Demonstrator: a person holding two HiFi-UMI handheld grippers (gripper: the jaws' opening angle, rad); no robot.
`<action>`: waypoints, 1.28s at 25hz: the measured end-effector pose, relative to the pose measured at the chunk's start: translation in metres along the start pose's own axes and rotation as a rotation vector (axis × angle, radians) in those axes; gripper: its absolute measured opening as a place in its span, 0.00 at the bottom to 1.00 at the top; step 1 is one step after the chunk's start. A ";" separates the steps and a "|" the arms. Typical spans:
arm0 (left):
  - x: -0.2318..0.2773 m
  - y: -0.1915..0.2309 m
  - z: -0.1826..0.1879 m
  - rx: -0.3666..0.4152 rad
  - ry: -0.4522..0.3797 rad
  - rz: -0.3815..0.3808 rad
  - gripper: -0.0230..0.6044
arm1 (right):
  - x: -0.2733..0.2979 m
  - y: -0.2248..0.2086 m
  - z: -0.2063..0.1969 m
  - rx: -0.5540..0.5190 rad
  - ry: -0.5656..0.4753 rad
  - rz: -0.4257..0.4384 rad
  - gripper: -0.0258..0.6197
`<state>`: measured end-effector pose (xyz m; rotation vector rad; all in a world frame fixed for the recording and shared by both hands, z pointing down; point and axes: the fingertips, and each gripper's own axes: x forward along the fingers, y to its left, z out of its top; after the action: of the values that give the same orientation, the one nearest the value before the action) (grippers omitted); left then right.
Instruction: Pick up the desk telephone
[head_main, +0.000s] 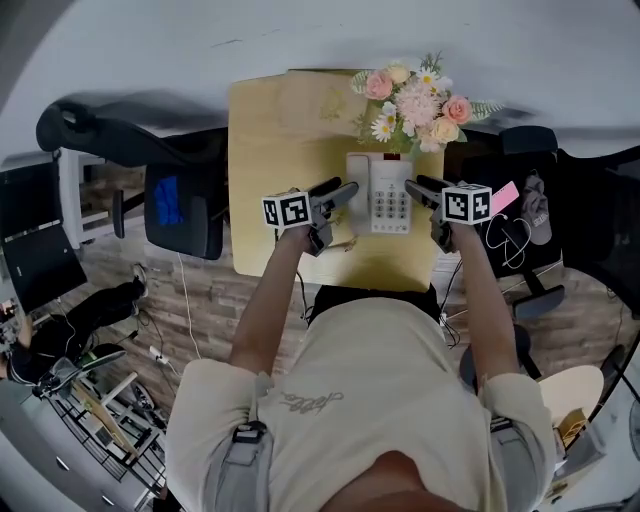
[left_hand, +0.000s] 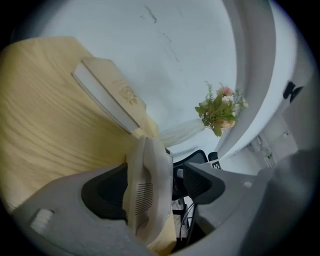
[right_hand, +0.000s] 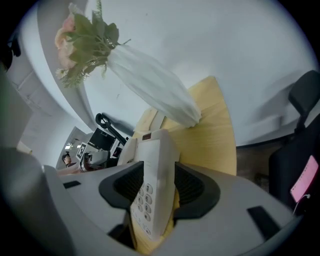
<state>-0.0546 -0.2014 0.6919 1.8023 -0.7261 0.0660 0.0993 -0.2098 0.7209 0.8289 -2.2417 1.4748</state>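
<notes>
A white desk telephone (head_main: 389, 196) lies flat on the small wooden table (head_main: 258, 180), in front of a vase of flowers. My left gripper (head_main: 340, 193) reaches in from the phone's left, my right gripper (head_main: 422, 191) from its right. In the left gripper view the handset (left_hand: 148, 186) stands between the jaws of the left gripper (left_hand: 161, 176), close against the left pad, with a clear gap to the right pad. In the right gripper view the keypad end of the telephone (right_hand: 152, 192) sits between the spread jaws of the right gripper (right_hand: 159, 175). Both grippers are open.
A white vase with pink and white flowers (head_main: 417, 100) stands just behind the phone. A flat pale book (head_main: 318, 100) lies at the table's back. Black office chairs flank the table at left (head_main: 185, 205) and right (head_main: 530, 215). Cables run along the floor.
</notes>
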 end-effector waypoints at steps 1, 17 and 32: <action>0.002 0.003 -0.001 -0.029 0.010 -0.010 0.58 | 0.003 -0.002 0.000 0.013 0.011 0.003 0.31; 0.038 0.011 -0.016 -0.169 0.197 -0.221 0.63 | 0.036 0.002 -0.009 0.174 0.173 0.249 0.38; 0.038 0.013 -0.016 -0.069 0.197 -0.261 0.64 | 0.036 0.005 -0.010 0.128 0.125 0.231 0.38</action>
<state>-0.0255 -0.2059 0.7237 1.7802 -0.3468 0.0440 0.0679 -0.2095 0.7421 0.5091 -2.2279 1.7380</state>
